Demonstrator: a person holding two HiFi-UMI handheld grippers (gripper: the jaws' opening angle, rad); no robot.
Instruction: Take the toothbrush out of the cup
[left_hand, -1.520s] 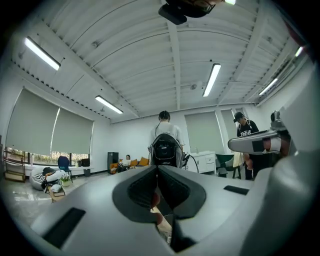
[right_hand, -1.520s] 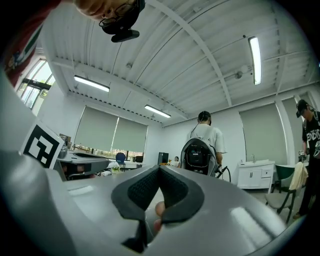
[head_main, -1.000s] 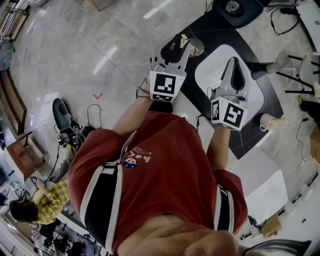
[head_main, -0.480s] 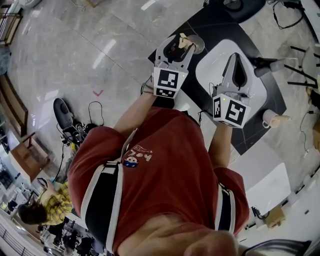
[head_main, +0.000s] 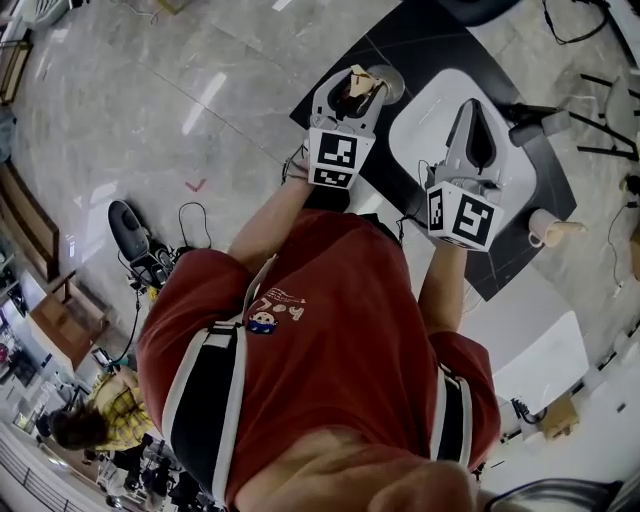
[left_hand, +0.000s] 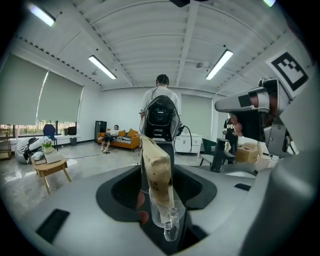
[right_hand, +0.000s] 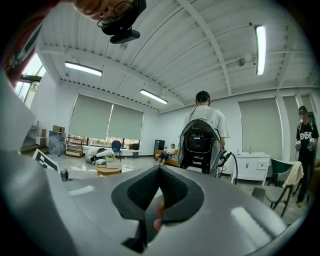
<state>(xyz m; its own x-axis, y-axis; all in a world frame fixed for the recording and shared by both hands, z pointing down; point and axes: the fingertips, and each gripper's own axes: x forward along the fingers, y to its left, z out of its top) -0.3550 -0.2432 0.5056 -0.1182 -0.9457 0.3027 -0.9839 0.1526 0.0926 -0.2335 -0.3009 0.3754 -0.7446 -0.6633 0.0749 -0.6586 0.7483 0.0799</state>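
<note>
The cup (left_hand: 167, 220) is seen at the left edge of the white table (head_main: 415, 130), with open pale floor (head_main: 200, 100) beyond it. It is flanked by the left gripper (left_hand: 161, 180), whose jaws are closing but stand clear of it. The right gripper (right_hand: 159, 172) is held pressed together, empty, over the table. A toothbrush (left_hand: 156, 175) in tan paper wrapping is stood tilted in the clear, handled cup

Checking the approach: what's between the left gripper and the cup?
Nothing. The left gripper view shows the cup, holding the wrapped toothbrush, standing right between the closing jaws of the left gripper.
</note>
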